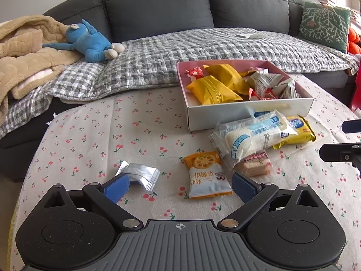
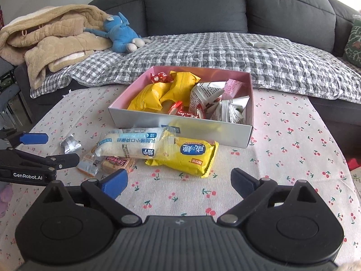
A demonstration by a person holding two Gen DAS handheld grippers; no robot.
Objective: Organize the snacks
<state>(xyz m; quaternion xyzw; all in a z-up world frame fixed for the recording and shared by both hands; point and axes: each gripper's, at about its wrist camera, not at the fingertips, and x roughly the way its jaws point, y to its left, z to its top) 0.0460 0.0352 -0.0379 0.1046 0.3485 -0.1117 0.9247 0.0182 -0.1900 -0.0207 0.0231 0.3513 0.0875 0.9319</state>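
Observation:
My left gripper (image 1: 180, 187) is open above the cherry-print cloth. An orange-and-white biscuit packet (image 1: 208, 176) lies under the gap, nearer the right finger, untouched. A silver packet (image 1: 140, 174) lies by the left finger. My right gripper (image 2: 178, 183) is open and holds nothing, just short of a yellow packet (image 2: 187, 155). A white bread packet (image 2: 133, 145) lies across that yellow one. A small brown sandwich packet (image 2: 115, 163) sits beside them. Behind stands the pink-lined box (image 2: 180, 128), holding several yellow, red and grey-printed snacks.
The table's cloth (image 2: 293, 149) runs to a grey sofa with a checked quilt (image 2: 225, 52). A blue soft toy (image 2: 119, 33) and a tan blanket (image 2: 56, 33) lie at its left, a green cushion (image 1: 325, 27) at its right. The left gripper's blue finger (image 2: 33, 138) shows at the left edge.

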